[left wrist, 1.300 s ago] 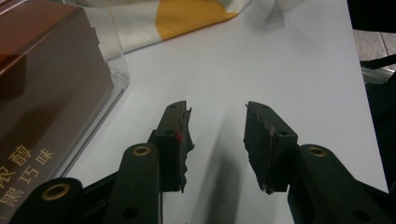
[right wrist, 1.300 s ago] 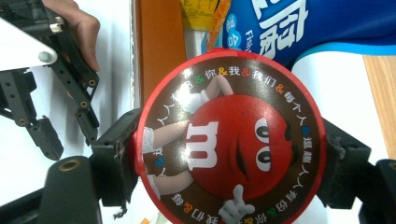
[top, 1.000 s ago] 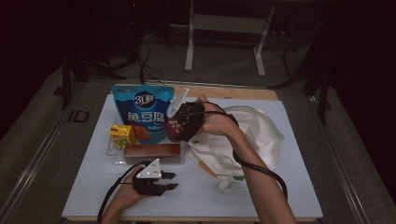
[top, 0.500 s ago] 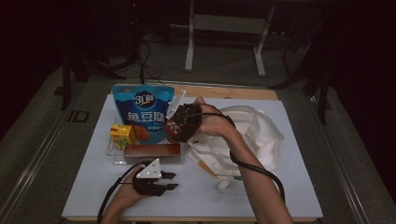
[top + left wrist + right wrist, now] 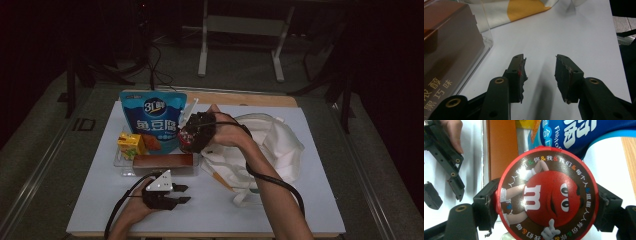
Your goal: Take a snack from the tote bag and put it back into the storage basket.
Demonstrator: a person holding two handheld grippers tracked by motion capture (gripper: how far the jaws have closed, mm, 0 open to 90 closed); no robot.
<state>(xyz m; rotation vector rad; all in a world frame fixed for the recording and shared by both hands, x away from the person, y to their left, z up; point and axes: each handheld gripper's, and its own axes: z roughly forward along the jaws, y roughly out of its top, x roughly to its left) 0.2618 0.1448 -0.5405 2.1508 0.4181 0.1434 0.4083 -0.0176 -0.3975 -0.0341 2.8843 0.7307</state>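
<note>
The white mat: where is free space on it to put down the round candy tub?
The mat is bare along its near edge, from the left gripper to the right corner, and at its left margin beside the tray. It is crowded in the middle: blue bag, tray, candy tub in the right gripper, and white bag.

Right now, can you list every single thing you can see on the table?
Candy tub: one, red and brown round lid, held in the right gripper's jaws.
Snack bag: one, blue, standing at the back left.
Juice carton: one, yellow, in the clear tray.
Brown box: one, in the tray's front.
Clear tray: one, left of centre.
Cloth bag: one, white, right side.
Table: one, white.
Left gripper: black, open, near the front edge.
Right gripper: black.
</note>
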